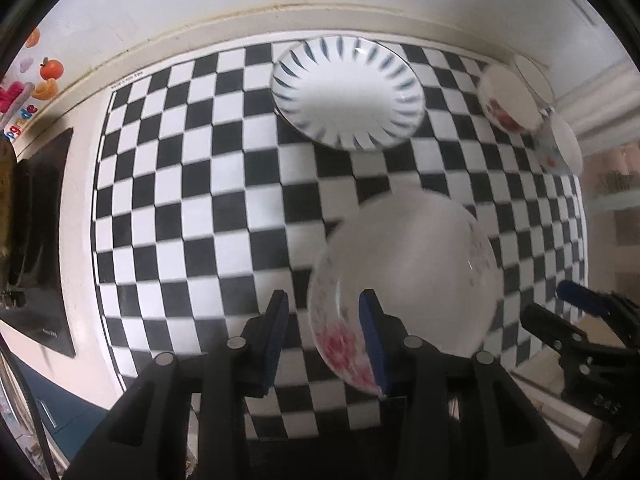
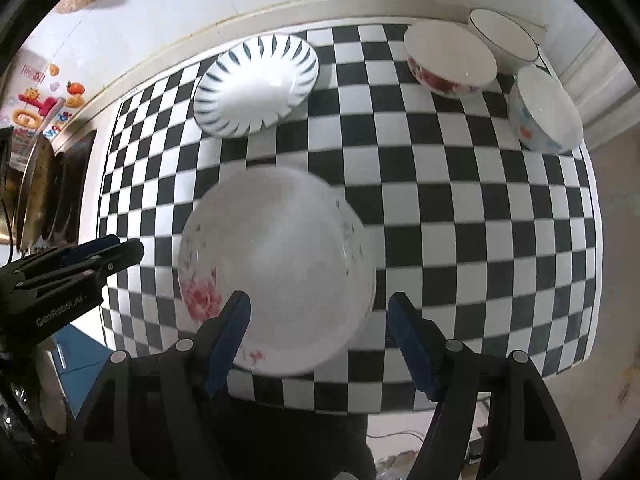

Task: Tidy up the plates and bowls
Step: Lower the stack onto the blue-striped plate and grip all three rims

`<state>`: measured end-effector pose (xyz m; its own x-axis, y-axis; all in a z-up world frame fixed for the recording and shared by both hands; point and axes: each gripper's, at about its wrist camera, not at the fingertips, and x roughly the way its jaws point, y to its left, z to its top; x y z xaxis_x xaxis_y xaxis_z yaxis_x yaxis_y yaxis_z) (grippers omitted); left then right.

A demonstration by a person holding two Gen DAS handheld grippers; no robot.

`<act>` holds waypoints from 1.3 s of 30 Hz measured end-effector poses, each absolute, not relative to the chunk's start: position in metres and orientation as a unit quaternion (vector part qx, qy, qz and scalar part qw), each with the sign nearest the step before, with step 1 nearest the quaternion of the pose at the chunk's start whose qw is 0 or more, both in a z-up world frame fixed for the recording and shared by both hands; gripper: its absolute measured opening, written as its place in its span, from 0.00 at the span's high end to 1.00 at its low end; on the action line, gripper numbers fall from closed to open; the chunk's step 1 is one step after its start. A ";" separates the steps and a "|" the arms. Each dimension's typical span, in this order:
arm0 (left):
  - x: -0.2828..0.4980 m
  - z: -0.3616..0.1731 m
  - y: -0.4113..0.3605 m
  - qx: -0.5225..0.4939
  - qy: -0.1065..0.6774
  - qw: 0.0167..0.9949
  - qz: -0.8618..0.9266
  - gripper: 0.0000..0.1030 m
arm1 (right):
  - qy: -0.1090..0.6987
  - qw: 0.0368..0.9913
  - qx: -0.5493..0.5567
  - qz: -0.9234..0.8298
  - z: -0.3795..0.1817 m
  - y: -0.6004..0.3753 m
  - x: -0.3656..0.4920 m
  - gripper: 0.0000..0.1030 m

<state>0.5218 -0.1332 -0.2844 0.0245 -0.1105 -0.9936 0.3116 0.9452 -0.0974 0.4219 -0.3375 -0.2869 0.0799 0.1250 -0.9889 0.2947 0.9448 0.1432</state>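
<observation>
A white plate with pink flowers (image 1: 404, 272) (image 2: 280, 264) lies on the checkered cloth (image 1: 200, 200) (image 2: 460, 240), blurred. A second rim shows under its right edge, as if it rests on another plate. My left gripper (image 1: 323, 300) hangs above its left rim, pointing down. Its jaws are narrowly apart and the cloth shows between them; nothing is gripped. My right gripper (image 2: 318, 298) hangs over the plate's near right part, open wide and holding nothing. A blue-striped plate (image 1: 348, 92) (image 2: 256, 84) sits farther back.
Three bowls stand at the far right: one with red flowers (image 1: 508, 104) (image 2: 448, 60), one dark-rimmed (image 1: 534, 76) (image 2: 504, 38), one with blue and orange marks (image 1: 560, 148) (image 2: 544, 112). A black hob (image 1: 48, 240) lies left of the cloth. The wall runs behind.
</observation>
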 end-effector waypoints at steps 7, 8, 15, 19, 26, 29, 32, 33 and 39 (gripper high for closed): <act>0.593 -0.306 -0.119 0.037 0.681 0.721 -0.123 0.67 | 0.622 0.745 0.238 -0.025 -0.305 -0.355 0.479 0.14; 0.608 -0.311 -0.116 0.029 0.682 0.721 -0.118 0.67 | 0.622 0.745 0.238 -0.027 -0.310 -0.355 0.488 0.14; 0.681 -0.352 -0.111 -0.011 0.701 0.704 -0.110 0.67 | 0.635 0.733 0.241 -0.038 -0.353 -0.370 0.568 0.17; 0.710 -0.374 -0.116 -0.021 0.713 0.691 -0.115 0.67 | 0.644 0.721 0.251 -0.039 -0.378 -0.378 0.607 0.19; 0.739 -0.403 -0.134 -0.008 0.728 0.673 -0.129 0.67 | 0.662 0.689 0.289 -0.056 -0.421 -0.392 0.646 0.40; 0.741 -0.406 -0.144 0.003 0.724 0.675 -0.146 0.67 | 0.667 0.684 0.286 -0.069 -0.435 -0.394 0.655 0.52; 0.741 -0.404 -0.153 0.013 0.715 0.680 -0.159 0.73 | 0.663 0.692 0.271 -0.092 -0.437 -0.394 0.659 0.63; 0.740 -0.403 -0.156 0.022 0.711 0.685 -0.156 0.73 | 0.664 0.693 0.260 -0.101 -0.437 -0.392 0.660 0.65; 0.729 -0.399 -0.158 0.038 0.693 0.702 -0.158 0.73 | 0.654 0.708 0.244 -0.107 -0.434 -0.389 0.655 0.75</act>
<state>0.7291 -0.1583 -0.3990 -0.0102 -0.1691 -0.9856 0.2747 0.9472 -0.1653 0.6553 -0.3892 -0.4345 0.1224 0.1684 -0.9781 0.4705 0.8579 0.2066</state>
